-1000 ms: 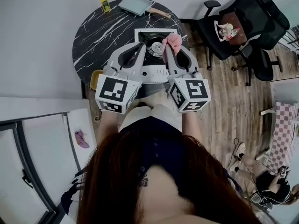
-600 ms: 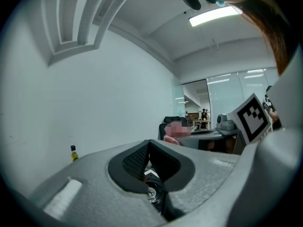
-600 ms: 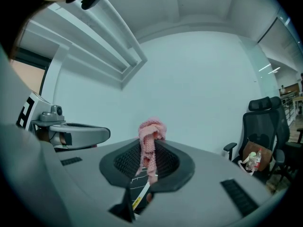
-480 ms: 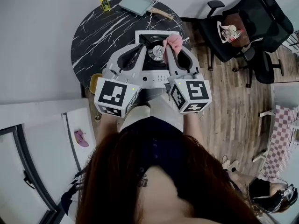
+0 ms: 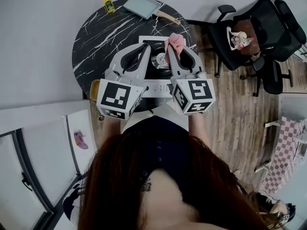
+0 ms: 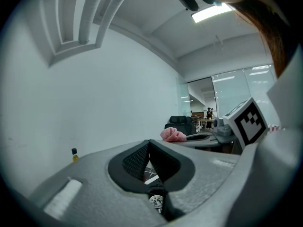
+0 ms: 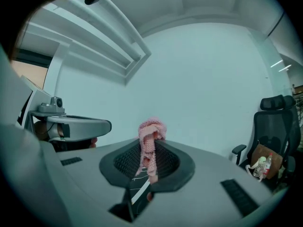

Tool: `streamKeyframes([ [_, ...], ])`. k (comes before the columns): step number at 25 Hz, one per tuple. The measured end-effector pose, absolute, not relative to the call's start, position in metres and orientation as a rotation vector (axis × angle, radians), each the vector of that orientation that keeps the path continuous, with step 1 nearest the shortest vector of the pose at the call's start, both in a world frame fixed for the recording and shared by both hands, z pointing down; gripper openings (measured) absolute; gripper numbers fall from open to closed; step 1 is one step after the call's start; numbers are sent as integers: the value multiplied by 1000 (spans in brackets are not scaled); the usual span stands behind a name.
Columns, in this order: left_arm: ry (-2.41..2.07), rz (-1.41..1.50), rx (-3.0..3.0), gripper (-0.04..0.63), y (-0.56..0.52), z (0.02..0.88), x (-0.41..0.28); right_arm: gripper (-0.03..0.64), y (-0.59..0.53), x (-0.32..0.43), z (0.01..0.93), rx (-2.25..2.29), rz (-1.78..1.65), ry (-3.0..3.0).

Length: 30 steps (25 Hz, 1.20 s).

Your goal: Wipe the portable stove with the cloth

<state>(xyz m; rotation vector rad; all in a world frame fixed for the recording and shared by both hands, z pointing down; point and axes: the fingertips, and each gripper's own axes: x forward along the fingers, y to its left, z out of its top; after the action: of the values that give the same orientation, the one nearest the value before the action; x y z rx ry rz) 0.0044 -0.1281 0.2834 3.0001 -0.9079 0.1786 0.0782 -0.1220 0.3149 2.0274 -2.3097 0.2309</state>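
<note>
The portable stove [image 5: 154, 87], white with a black burner, sits on the round black marble table [image 5: 98, 37], mostly under my two grippers. My right gripper [image 5: 170, 46] is shut on a pink knitted cloth [image 5: 175, 40] and holds it above the stove's far side. In the right gripper view the cloth [image 7: 151, 135] bunches up out of the closed jaws of the right gripper [image 7: 149, 148]. My left gripper [image 5: 146, 47] hovers beside it over the stove's left part. Its jaws meet with nothing between them, as the left gripper view shows at the left gripper [image 6: 149, 143].
A small yellow bottle [image 5: 105, 0] and a pale square pan with a wooden handle [image 5: 143, 5] stand at the table's far edge. A yellow object [image 5: 94, 86] lies at the near left rim. Black office chairs [image 5: 249, 32] stand to the right on the wooden floor.
Both grippers have risen and moved slightly away from me. The pink cloth has come off the burner and now sits above the stove's far side.
</note>
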Motion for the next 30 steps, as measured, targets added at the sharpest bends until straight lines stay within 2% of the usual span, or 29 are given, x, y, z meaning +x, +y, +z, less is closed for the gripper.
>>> streamKeyframes([
  [30,-1234,263,2802,12,-202,307,-21,71,-228,71,370,1406,-23,-2354],
])
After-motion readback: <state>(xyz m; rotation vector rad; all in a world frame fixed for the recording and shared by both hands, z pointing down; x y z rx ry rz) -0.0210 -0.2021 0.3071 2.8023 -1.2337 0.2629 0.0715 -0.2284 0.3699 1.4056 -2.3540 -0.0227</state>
